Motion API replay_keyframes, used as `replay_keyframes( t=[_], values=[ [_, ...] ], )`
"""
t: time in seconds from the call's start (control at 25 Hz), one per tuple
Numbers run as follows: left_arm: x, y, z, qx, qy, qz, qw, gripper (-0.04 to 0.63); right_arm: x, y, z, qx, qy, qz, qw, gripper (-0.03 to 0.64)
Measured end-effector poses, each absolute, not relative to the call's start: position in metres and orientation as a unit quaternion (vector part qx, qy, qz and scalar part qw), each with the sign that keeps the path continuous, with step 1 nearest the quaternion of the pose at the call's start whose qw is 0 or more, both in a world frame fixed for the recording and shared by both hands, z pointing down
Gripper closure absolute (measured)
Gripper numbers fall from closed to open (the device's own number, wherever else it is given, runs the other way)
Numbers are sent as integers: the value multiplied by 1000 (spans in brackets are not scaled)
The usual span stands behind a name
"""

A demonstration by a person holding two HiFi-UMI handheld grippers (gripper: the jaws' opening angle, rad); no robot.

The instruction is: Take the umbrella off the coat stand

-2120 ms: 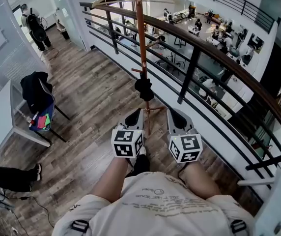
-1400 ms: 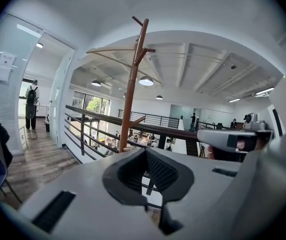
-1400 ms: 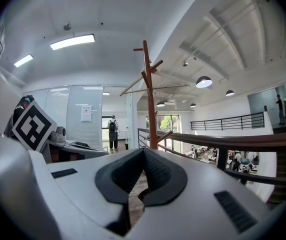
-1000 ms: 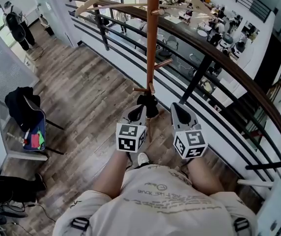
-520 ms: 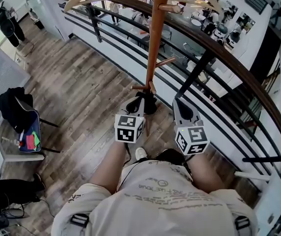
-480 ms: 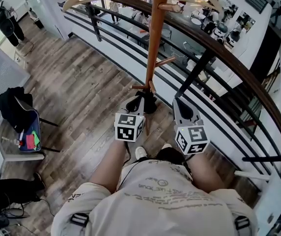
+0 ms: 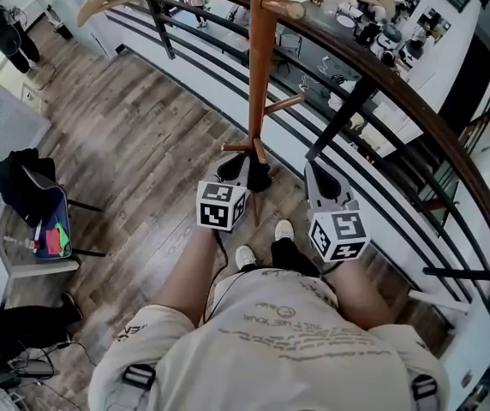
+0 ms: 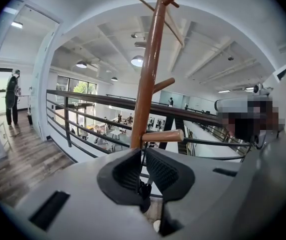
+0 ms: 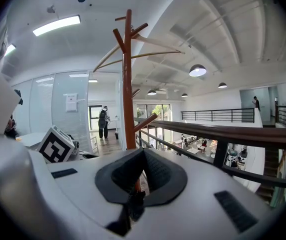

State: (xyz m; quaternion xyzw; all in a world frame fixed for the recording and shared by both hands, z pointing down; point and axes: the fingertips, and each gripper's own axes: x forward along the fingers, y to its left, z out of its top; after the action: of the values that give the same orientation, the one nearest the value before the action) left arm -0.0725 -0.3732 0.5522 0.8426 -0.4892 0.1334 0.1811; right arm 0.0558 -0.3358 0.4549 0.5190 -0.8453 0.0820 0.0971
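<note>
Far left we note a chair (image 7: 46,217) draped in dark cloth; next the left gripper (image 7: 233,171), jaws pressed together on nothing, tips pointing at the pole; the black umbrella (image 7: 258,176) hangs bunched under the low pegs of the coat stand (image 7: 262,58), just beside those tips; right of the pole we log the right gripper (image 7: 322,178), likewise clenched and empty; beyond both runs the railing (image 7: 416,118).
</note>
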Motion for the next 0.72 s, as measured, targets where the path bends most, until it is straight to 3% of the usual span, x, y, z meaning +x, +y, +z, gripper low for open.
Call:
replay_keyframes(
  t=[0.28,0.72],
  values=[
    [-67,-396,577,852,-474,136,177,544,73,-347,466,521,-842,76,116,615],
    [-52,-414,597,866,-441,140,191,540,86,-351,475,528,-836,80,129,615]
  ],
)
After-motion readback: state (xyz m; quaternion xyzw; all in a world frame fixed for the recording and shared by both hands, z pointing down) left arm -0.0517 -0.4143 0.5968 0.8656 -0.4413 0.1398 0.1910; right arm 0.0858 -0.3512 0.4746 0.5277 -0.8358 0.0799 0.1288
